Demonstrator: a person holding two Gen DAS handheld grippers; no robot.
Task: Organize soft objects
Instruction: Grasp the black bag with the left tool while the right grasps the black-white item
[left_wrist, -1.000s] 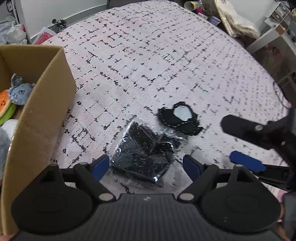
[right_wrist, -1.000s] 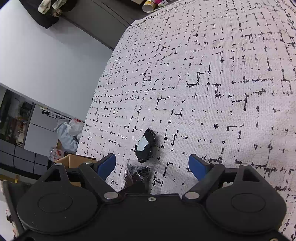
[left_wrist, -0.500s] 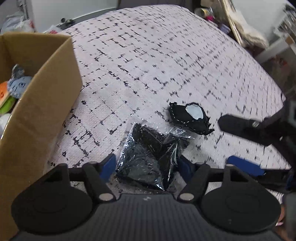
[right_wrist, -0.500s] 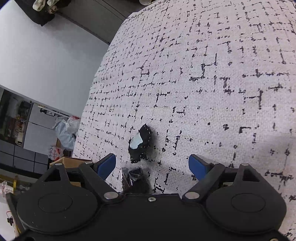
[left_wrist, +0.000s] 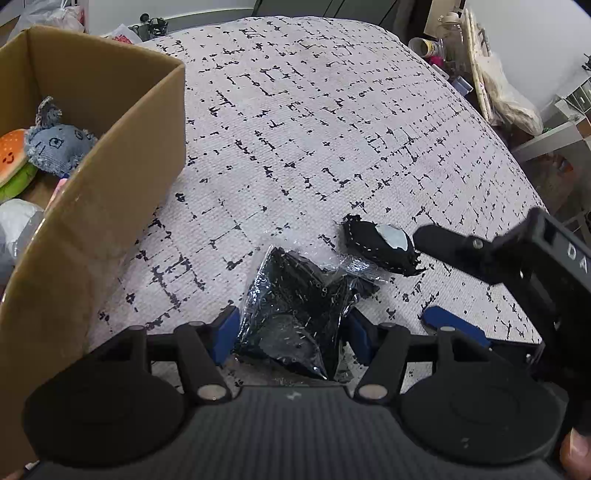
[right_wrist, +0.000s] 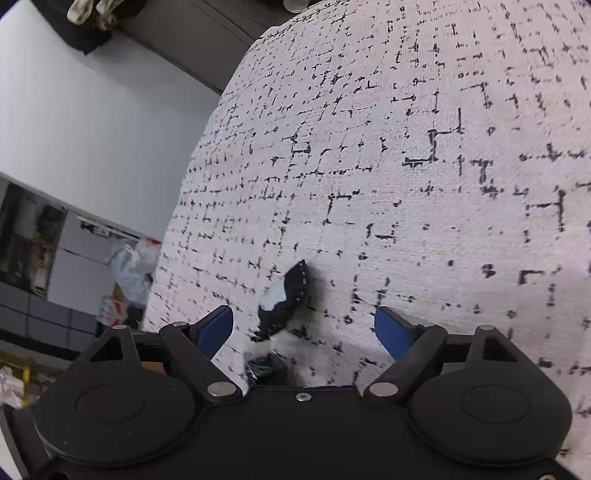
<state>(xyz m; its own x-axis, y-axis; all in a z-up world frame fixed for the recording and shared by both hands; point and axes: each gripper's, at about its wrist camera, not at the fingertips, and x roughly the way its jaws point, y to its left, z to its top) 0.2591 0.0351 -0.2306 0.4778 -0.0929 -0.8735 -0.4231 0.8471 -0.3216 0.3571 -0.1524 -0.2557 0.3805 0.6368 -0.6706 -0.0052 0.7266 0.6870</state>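
Bagged item: a black soft thing sealed in crinkly clear plastic (left_wrist: 295, 314) lies on the bed's white cover with the black dash pattern (left_wrist: 314, 140), right in front of my left tool (left_wrist: 291, 332); in my right wrist view only a dark corner of it peeks out at the lower edge.
Left tool: my jaws have just been closing, and the blue pads (left_wrist: 225, 332) now sit against both sides of the bag, which is between them and bulges where they meet it; it looks gripped.
Black pouch: a small black fabric piece with white stitching and a pale blue patch (left_wrist: 380, 247) lies on the cover just beyond the bag, to its right, near but apart from it.
Right tool: my right tool (right_wrist: 303, 328) stands wide, its jaws having just narrowed a little; the black pouch (right_wrist: 284, 299) lies on the cover between the pads, nearer the left pad, and neither pad touches it. In the left wrist view this tool (left_wrist: 443, 280) reaches in from the right, one finger close beside the pouch.
Box: an open cardboard box (left_wrist: 110, 177) stands on the bed to the left, holding a blue denim toy (left_wrist: 59, 147) and a burger-shaped plush (left_wrist: 13, 158).
Room edge: clutter and bags (left_wrist: 491, 85) beyond the bed's far side.
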